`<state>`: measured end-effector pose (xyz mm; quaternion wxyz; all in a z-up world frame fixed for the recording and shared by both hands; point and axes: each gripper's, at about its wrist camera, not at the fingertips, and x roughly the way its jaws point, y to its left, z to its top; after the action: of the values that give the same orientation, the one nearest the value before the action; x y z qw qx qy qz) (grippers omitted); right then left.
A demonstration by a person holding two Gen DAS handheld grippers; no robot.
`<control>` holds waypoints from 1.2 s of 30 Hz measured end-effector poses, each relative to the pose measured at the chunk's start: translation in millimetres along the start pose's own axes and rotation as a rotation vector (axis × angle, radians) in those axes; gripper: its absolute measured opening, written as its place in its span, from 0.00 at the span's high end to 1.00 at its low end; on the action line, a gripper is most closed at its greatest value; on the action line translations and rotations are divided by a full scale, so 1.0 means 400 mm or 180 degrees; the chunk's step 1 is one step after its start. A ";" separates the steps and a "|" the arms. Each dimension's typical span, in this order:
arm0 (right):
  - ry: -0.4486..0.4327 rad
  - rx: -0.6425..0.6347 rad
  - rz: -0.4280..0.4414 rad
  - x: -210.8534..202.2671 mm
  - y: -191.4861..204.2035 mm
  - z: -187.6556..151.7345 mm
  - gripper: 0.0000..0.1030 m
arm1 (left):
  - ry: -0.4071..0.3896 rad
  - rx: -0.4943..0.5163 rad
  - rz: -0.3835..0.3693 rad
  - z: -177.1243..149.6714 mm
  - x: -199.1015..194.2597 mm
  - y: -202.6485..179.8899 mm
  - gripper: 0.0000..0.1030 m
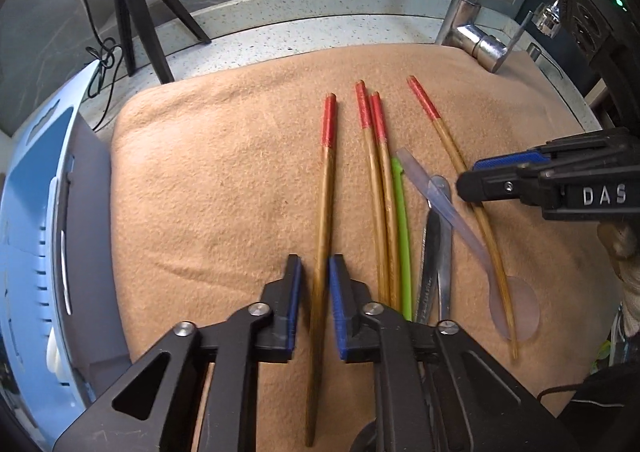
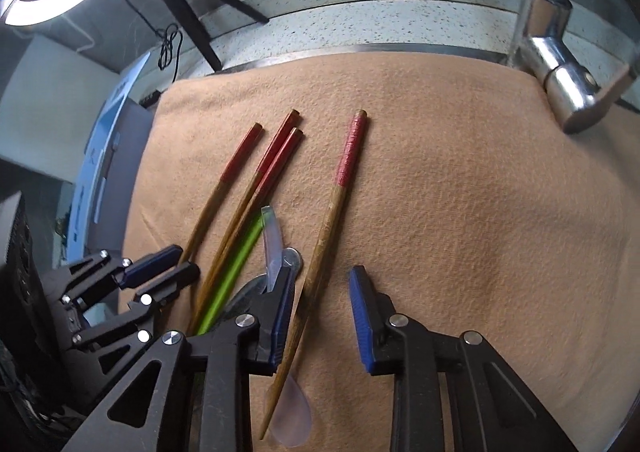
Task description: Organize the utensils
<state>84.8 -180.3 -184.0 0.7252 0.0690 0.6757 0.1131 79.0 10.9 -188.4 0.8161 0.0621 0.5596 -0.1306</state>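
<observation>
Left fingers [image 1: 296, 292] nipping chopstick [image 1: 326, 188], right fingers [image 2: 362, 316] apart around another, "DAS" lettering [image 1: 604, 195].

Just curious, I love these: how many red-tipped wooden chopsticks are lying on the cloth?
4. One lies alone on the left, two lie side by side in the middle, and one lies angled on the right across a clear plastic spoon. None seems hidden.
</observation>
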 end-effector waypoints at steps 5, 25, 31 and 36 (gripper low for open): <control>0.0043 0.0165 0.0106 -0.002 -0.044 0.004 0.94 | -0.0006 0.0048 0.0049 0.003 0.001 0.001 0.95; -0.0200 0.0406 0.0492 -0.106 -0.062 -0.019 0.94 | -0.0342 -0.0437 -0.0313 -0.016 -0.109 0.062 0.95; -0.0322 0.0298 0.0672 -0.157 0.011 0.001 0.94 | -0.0484 -0.0517 -0.0313 -0.034 -0.168 0.108 0.95; -0.0372 0.0166 0.0830 -0.172 0.095 0.021 0.94 | -0.0566 -0.0632 -0.0254 -0.062 -0.209 0.167 0.95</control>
<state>86.4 -160.7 -107.3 0.7404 0.1815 0.6203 0.1846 47.4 93.1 -122.6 0.8588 -0.0531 0.4972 -0.1119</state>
